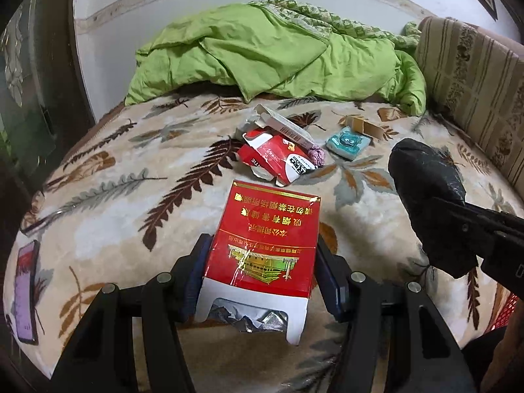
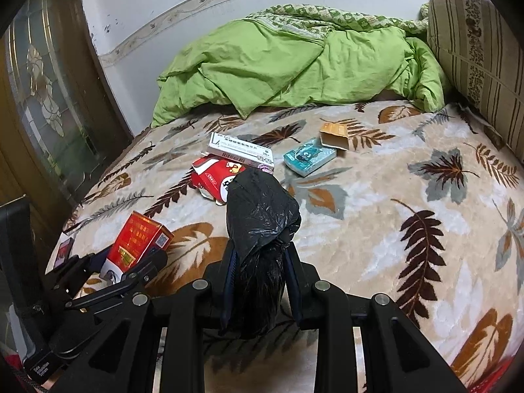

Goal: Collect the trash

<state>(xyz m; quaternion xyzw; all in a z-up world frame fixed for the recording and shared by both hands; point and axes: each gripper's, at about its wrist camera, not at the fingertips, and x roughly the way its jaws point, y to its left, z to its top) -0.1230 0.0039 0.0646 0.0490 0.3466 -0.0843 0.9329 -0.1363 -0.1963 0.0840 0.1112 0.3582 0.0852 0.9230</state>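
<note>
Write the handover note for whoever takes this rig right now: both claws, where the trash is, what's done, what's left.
Left claw: shut on the red cardboard cigarette pack, lifted off the leaf-patterned blanket.
Right claw: shut on the bunched black plastic bag, not opened out.
On the blanket: crumpled red-and-white carton, long white medicine box leaning on it, small purple wad, teal tissue packet, tan cardboard sleeve.
Done: one pack picked up; nothing visibly bagged.
Left: open the bag, drop the pack in, collect the rest. The phone at the blanket's edge is probably not trash.
</note>
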